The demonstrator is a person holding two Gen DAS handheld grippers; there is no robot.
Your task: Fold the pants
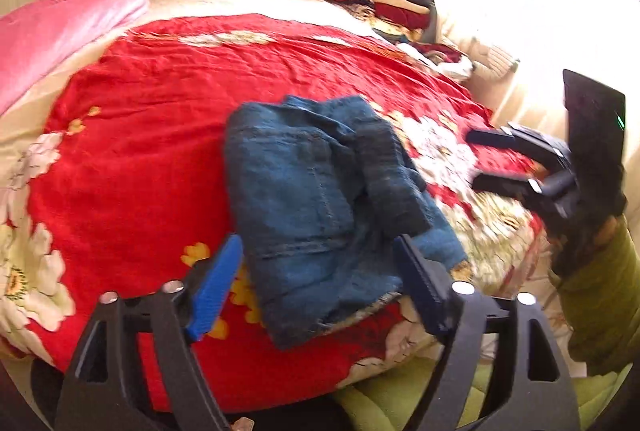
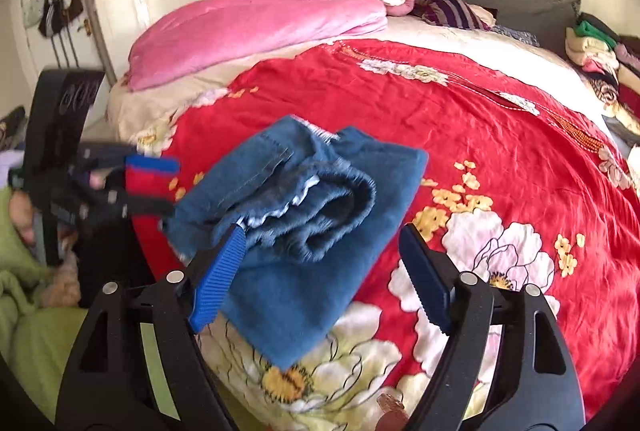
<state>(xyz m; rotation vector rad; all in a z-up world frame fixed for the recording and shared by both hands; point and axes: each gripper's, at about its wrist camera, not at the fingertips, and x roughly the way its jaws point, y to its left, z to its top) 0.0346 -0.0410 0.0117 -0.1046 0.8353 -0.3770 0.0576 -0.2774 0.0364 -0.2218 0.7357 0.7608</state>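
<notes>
Fingers (image 1: 218, 283) of both your grippers gape empty, since the pants (image 1: 320, 207) lie folded on the bed (image 1: 160, 91).

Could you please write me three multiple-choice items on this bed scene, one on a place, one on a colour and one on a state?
1. Where do the pants lie?
A. On the red floral bedspread, near its front edge
B. On the pink quilt
C. On the stack of clothes by the headboard

2. What colour are the pants?
A. Black
B. Blue
C. Green

3. How does the left claw stand?
A. Shut on the pants
B. Shut on the bedspread
C. Open, holding nothing

Answers:
1. A: both wrist views show the bundle resting on the red spread, with the pink quilt well behind it.
2. B: it is blue denim in both views.
3. C: its two fingers stand wide apart with no cloth clamped between them; the right claw is open too.
</notes>
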